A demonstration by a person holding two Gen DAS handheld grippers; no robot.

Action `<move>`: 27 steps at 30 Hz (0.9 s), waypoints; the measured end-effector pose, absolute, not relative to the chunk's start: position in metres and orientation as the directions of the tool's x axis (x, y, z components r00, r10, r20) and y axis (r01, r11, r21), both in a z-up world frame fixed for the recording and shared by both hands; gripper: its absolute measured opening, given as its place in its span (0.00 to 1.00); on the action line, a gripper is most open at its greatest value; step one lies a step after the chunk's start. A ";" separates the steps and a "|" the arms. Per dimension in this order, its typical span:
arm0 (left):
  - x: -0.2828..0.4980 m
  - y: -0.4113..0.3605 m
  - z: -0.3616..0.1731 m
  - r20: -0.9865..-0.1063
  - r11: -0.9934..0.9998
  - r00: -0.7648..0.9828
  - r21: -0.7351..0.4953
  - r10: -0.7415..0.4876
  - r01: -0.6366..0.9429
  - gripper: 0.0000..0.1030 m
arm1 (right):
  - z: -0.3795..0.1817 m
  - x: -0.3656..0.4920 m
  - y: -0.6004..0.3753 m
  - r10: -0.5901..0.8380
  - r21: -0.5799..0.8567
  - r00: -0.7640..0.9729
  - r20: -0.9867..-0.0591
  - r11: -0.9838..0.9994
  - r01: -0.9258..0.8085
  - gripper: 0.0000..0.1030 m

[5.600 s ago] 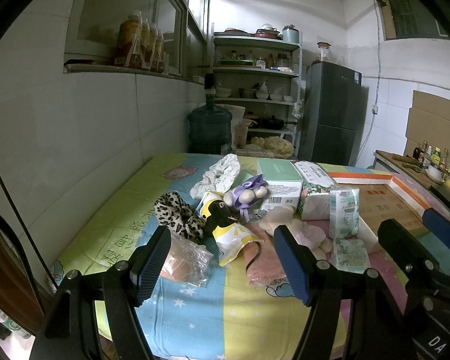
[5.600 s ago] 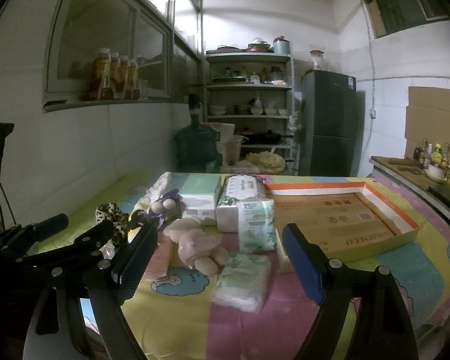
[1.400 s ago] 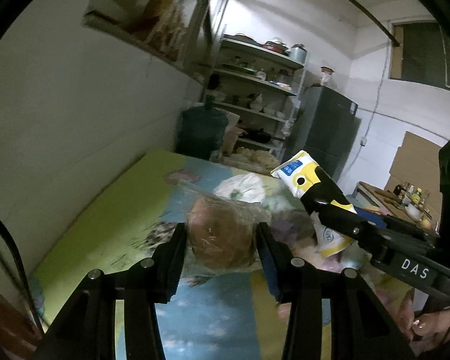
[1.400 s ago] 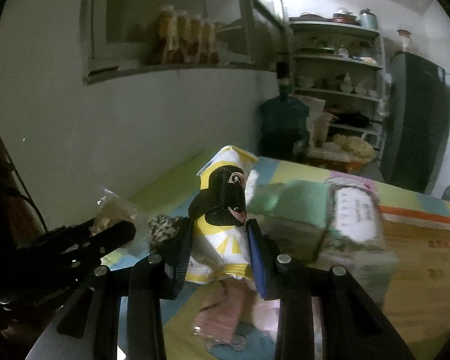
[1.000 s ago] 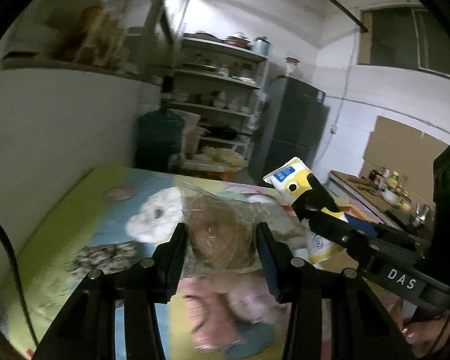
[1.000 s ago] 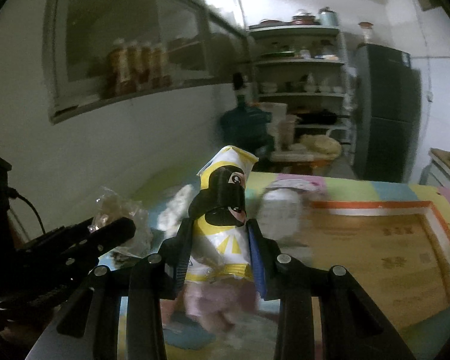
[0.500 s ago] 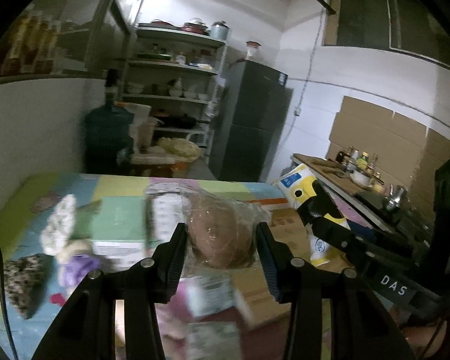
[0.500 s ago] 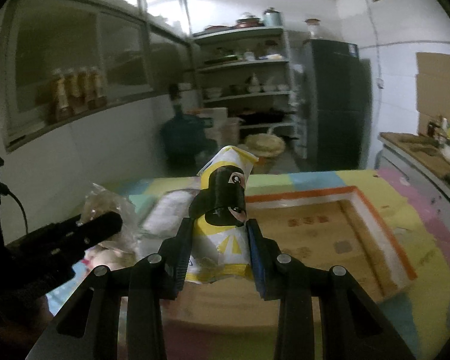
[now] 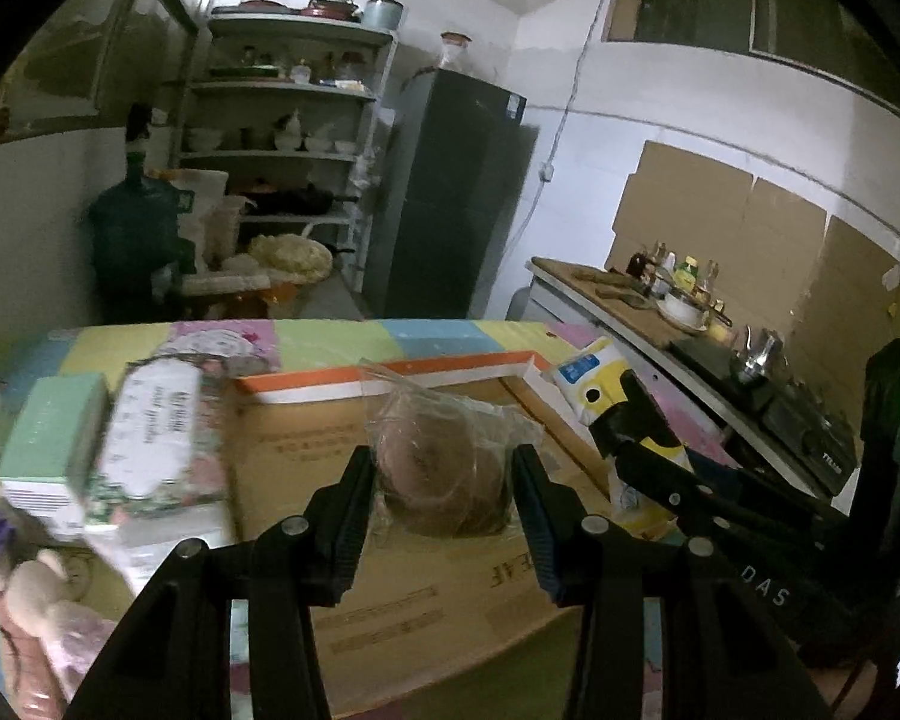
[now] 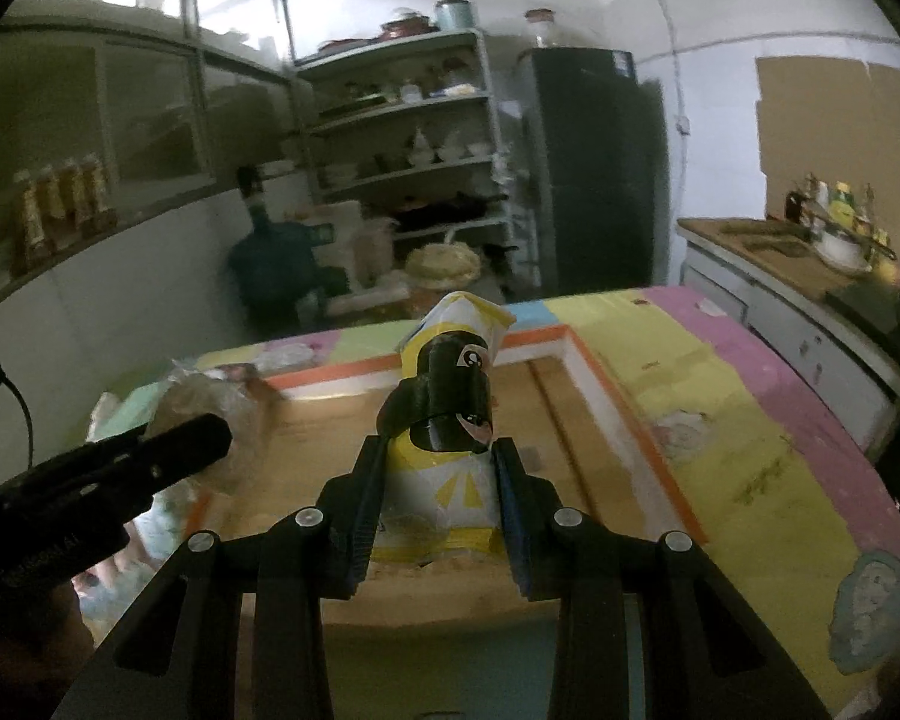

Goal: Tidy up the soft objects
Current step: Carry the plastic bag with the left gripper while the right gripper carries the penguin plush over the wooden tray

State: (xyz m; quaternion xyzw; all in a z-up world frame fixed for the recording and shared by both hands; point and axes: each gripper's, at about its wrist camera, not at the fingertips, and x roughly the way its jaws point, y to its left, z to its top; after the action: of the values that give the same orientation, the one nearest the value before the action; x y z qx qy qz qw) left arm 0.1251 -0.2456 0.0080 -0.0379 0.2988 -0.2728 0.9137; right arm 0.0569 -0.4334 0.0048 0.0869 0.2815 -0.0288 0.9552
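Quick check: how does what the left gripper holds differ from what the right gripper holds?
The left gripper holds a rounded brown item in a clear crinkled bag; the right gripper holds a yellow-and-white printed pouch with a black figure on it. The bag bulges wide between the pads; the pouch stands tall and narrow. Both are clamped above the shallow cardboard box.

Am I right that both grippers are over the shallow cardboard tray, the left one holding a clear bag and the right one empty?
Not quite: the right gripper is not empty; the right wrist view shows it shut on a yellow and white penguin packet. The rest holds: the left gripper holds the clear bag over the cardboard tray.
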 end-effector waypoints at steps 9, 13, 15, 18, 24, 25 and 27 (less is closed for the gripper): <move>0.144 -0.284 -0.010 -0.576 0.849 0.637 -0.229 -0.512 0.476 0.45 | -0.014 0.060 -0.464 -0.035 0.142 0.809 -0.586 0.979 0.145 0.35; 0.149 -0.300 -0.018 -0.598 0.849 0.620 -0.225 -0.508 0.479 0.45 | -0.018 0.066 -0.473 -0.037 0.139 0.800 -0.599 0.979 0.149 0.35; 0.151 -0.305 -0.022 -0.607 0.850 0.614 -0.220 -0.504 0.479 0.45 | -0.021 0.068 -0.475 -0.038 0.135 0.794 -0.607 0.979 0.150 0.35; 0.154 -0.310 -0.029 -0.625 0.850 0.599 -0.222 -0.500 0.478 0.45 | -0.026 0.072 -0.477 -0.036 0.129 0.783 -0.621 0.981 0.148 0.35; 0.161 -0.317 -0.042 -0.657 0.854 0.575 -0.221 -0.488 0.472 0.45 | -0.035 0.079 -0.479 -0.023 0.127 0.766 -0.642 0.983 0.136 0.35; 0.162 -0.318 -0.043 -0.661 0.854 0.571 -0.220 -0.486 0.471 0.45 | -0.036 0.080 -0.480 -0.022 0.127 0.764 -0.644 0.982 0.136 0.35; 0.162 -0.319 -0.046 -0.669 0.854 0.564 -0.221 -0.485 0.472 0.45 | -0.039 0.083 -0.482 -0.023 0.126 0.757 -0.653 0.982 0.138 0.35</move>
State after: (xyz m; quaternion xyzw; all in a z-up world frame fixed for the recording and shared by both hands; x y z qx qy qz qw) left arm 0.1625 -0.3190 -0.0460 -0.0084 0.3805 -0.2704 0.8843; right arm 0.0825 -0.4822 -0.0390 0.0836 0.3456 -0.0432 0.9337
